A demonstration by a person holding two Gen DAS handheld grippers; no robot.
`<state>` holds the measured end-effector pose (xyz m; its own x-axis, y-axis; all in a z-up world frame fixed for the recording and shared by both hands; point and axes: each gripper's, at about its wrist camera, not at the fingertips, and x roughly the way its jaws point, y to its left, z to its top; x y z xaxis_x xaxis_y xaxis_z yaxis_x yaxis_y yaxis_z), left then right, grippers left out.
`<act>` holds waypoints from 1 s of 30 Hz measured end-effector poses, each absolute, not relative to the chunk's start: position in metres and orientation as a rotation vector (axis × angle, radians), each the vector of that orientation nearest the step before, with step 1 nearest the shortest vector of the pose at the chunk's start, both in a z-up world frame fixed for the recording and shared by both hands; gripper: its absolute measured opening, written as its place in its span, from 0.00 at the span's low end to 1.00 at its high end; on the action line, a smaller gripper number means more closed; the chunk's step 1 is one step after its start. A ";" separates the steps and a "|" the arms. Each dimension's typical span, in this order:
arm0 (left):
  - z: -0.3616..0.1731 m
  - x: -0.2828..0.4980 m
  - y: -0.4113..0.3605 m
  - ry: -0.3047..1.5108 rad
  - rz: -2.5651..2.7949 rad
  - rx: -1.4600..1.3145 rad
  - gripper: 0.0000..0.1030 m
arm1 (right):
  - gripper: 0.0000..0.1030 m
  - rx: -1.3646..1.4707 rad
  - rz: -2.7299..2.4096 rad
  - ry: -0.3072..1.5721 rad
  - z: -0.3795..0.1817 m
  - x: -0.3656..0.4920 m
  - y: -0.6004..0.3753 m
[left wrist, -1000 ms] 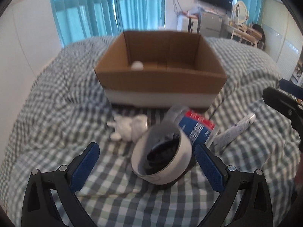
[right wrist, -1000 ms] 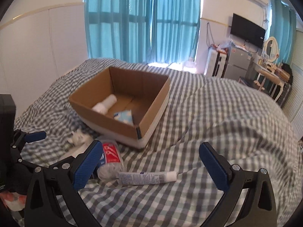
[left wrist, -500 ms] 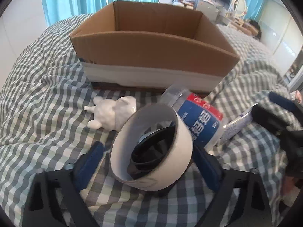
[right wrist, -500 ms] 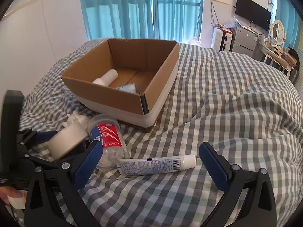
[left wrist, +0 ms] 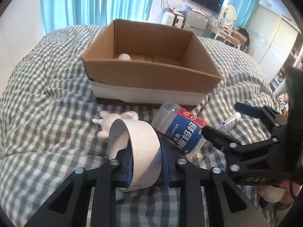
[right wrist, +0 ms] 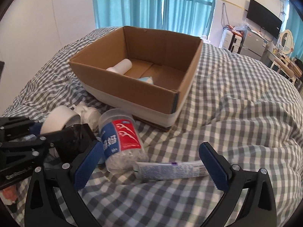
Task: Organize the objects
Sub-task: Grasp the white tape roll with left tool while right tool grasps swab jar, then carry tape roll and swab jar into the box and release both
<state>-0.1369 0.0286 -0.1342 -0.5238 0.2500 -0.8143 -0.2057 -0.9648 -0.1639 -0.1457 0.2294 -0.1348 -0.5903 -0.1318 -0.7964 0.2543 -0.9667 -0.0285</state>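
A white tape roll (left wrist: 144, 132) stands on edge on the checked bedspread. My left gripper (left wrist: 145, 151) has one pad inside the ring and one outside; its jaws are closing and the pads press on the roll's wall. Right of it lies a clear floss-pick jar (left wrist: 181, 132) with a red and blue label, touching the roll. A toothpaste tube (right wrist: 168, 170) lies between the fingers of my right gripper (right wrist: 151, 147), which is open and low over the bed. The open cardboard box (right wrist: 132, 83) sits behind, holding a white bottle (right wrist: 121, 67) and a blue-white packet (right wrist: 146, 79).
A small white figurine (left wrist: 113, 121) lies between the tape roll and the box front. The checked bedspread (right wrist: 236, 113) spreads to the right of the box. Curtains, a TV and furniture stand far behind the bed.
My left gripper went from wide open around the tape roll to clamped on its wall. My right gripper came down and closer to the toothpaste tube.
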 end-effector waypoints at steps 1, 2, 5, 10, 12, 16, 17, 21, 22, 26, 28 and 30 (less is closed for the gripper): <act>-0.132 -0.139 0.030 -0.070 2.538 -1.364 0.24 | 0.99 1.301 -2.603 0.207 -0.137 -0.148 0.225; -0.130 -0.139 0.027 -0.077 2.541 -1.361 0.24 | 0.98 1.312 -2.592 0.212 -0.139 -0.151 0.221; -0.125 -0.143 0.019 -0.074 2.556 -1.353 0.24 | 0.92 1.357 -2.552 0.244 -0.150 -0.160 0.208; -0.119 -0.143 0.012 -0.063 2.570 -1.334 0.24 | 0.63 1.436 -2.440 0.245 -0.172 -0.168 0.195; -0.120 -0.145 0.011 -0.061 2.573 -1.351 0.24 | 0.63 1.430 -2.446 0.261 -0.171 -0.167 0.193; -0.119 -0.141 0.010 -0.060 2.578 -1.351 0.24 | 0.62 1.405 -2.481 0.282 -0.163 -0.159 0.193; -0.117 -0.140 0.011 -0.056 2.581 -1.348 0.24 | 0.61 1.396 -2.496 0.287 -0.160 -0.155 0.194; -0.109 -0.135 0.014 -0.018 2.607 -1.320 0.24 | 0.60 1.338 -2.560 0.303 -0.140 -0.138 0.199; -0.107 -0.134 0.015 -0.008 2.613 -1.314 0.24 | 0.58 1.324 -2.581 0.303 -0.134 -0.135 0.200; -0.095 -0.125 0.018 0.055 2.675 -1.263 0.24 | 0.55 1.290 -2.650 0.259 -0.113 -0.124 0.211; -0.088 -0.120 0.018 0.062 2.693 -1.239 0.24 | 0.55 1.279 -2.667 0.248 -0.105 -0.116 0.215; -0.080 -0.115 0.019 0.077 2.713 -1.208 0.24 | 0.55 1.261 -2.684 0.261 -0.098 -0.109 0.216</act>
<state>-0.1148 0.0188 -0.0798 -0.6571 0.1346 -0.7417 -0.1767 -0.9840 -0.0221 -0.1092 0.2157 -0.0977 -0.6300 -0.0734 -0.7731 0.2211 -0.9713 -0.0880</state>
